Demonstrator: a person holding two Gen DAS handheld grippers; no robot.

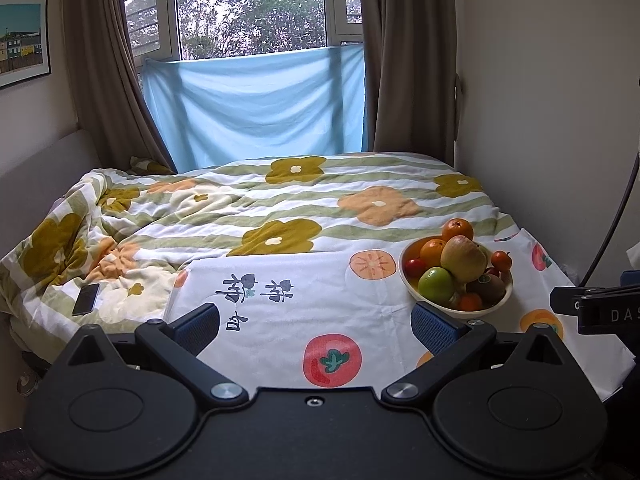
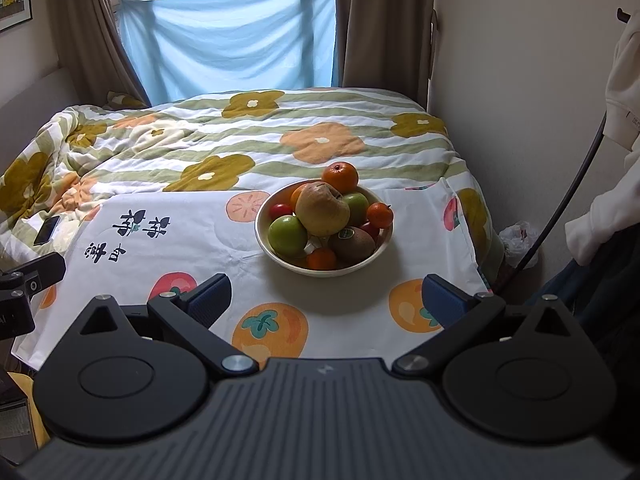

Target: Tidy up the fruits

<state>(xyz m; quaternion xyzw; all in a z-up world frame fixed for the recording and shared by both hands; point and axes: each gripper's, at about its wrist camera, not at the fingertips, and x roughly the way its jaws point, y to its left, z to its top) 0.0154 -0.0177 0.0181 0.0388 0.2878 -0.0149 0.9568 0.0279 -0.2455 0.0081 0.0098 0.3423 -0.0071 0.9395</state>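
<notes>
With both my left gripper (image 1: pixel 316 326) and right gripper (image 2: pixel 326 300) jaws wide and empty, I judge the top orange (image 2: pixel 340 177) firm, light, roll-prone, best pinched across its middle.

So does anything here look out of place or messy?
Nothing is spilled. The bowl is heaped, with an orange perched on top. A phone lies on the rumpled quilt at the left. Both grippers hang open, apart from the fruit.
</notes>
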